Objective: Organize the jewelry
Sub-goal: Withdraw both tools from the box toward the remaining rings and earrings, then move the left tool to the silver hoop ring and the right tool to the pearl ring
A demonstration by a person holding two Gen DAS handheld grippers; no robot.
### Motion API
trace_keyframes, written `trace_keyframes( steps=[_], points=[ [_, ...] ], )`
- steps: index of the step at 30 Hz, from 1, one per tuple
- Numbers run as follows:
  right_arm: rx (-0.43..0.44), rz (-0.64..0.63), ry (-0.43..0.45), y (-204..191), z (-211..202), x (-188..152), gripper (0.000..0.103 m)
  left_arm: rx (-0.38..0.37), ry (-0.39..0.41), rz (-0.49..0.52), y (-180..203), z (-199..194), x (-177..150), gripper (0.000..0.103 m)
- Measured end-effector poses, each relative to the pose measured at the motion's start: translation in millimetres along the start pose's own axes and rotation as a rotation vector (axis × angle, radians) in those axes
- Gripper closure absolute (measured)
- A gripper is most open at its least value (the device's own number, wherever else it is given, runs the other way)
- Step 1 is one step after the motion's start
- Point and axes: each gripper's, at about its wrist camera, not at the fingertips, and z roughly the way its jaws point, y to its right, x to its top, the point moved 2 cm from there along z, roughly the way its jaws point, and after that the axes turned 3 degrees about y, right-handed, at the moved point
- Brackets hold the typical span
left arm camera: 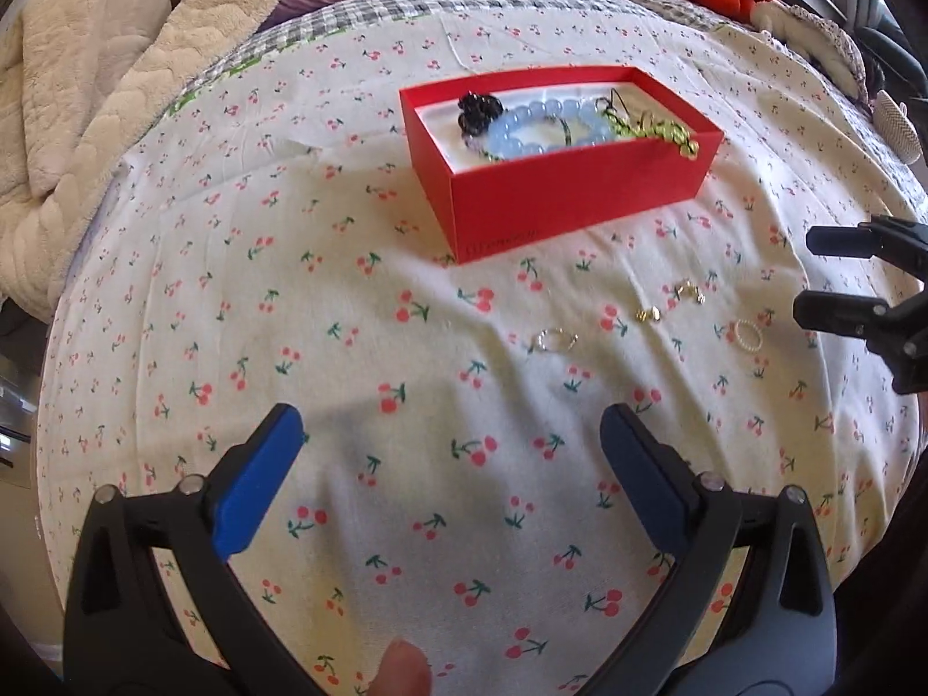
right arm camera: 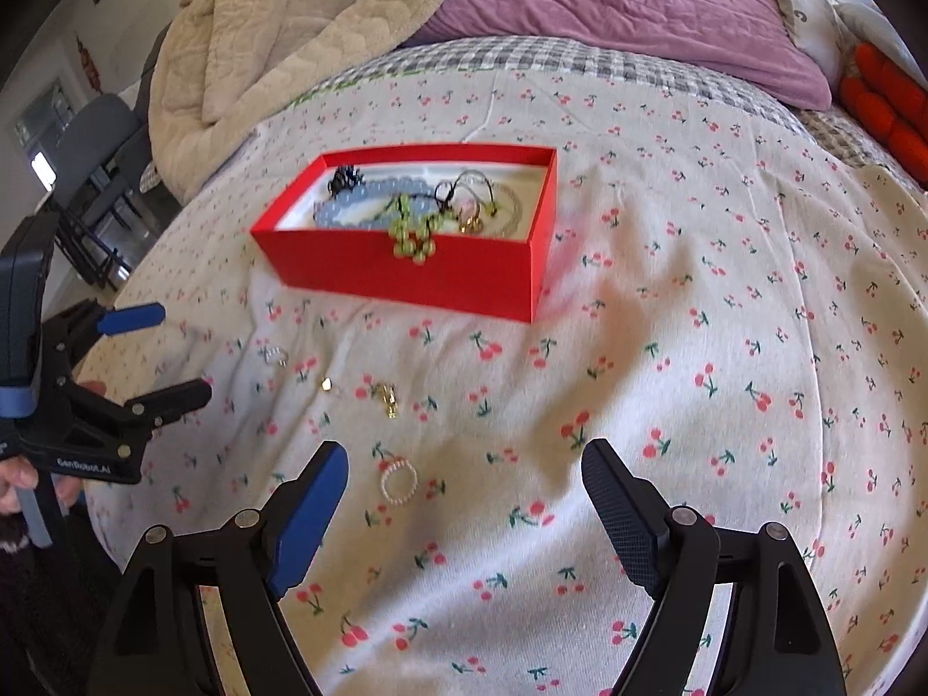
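White bead ring point(right arm camera: 399, 481) lies just beyond the right gripper's point(right arm camera: 464, 484) empty, parted jaws.

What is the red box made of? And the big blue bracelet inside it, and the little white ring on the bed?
Red box: looks like matte cardboard, with thin straight walls and crisp folded edges.
Blue bracelet: glossy, see-through round beads, maybe glass, stone or plastic.
White ring: tiny pearl-like beads in a loop, probably plastic or pearl; too small to be sure.

Home bedroom, bed point(left arm camera: 406, 464) (cherry-print sheet), pillow point(right arm camera: 638, 0)
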Motion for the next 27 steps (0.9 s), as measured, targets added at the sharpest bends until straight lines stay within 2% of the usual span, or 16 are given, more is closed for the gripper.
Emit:
trace_keyframes(
  steps=[4, 10, 17, 27],
  points=[
    [-0.017, -0.066, -0.002, -4.8, 4.0, -8.4, 0.019, -0.013, 0.004, -0.008, 4.1, 5.4, -7.9, 0.001],
    [-0.031, -0.146, -0.027, -16.7, 14.3, -16.5, 0.019, 0.008, -0.030, 0.019, 12.4, 22.2, -18.3, 0.001],
    [-0.032, -0.197, -0.043, -27.8, 23.3, -17.3, 0.019, 0.017, 0.051, -0.027, 11.3, 26.4, -28.4, 0.000],
    [-0.062, -0.246, -0.033, -33.8, 36.6, -13.4, 0.016, 0.058, 0.093, -0.046, 15.6, 23.6, -31.3, 0.000]
  ],
)
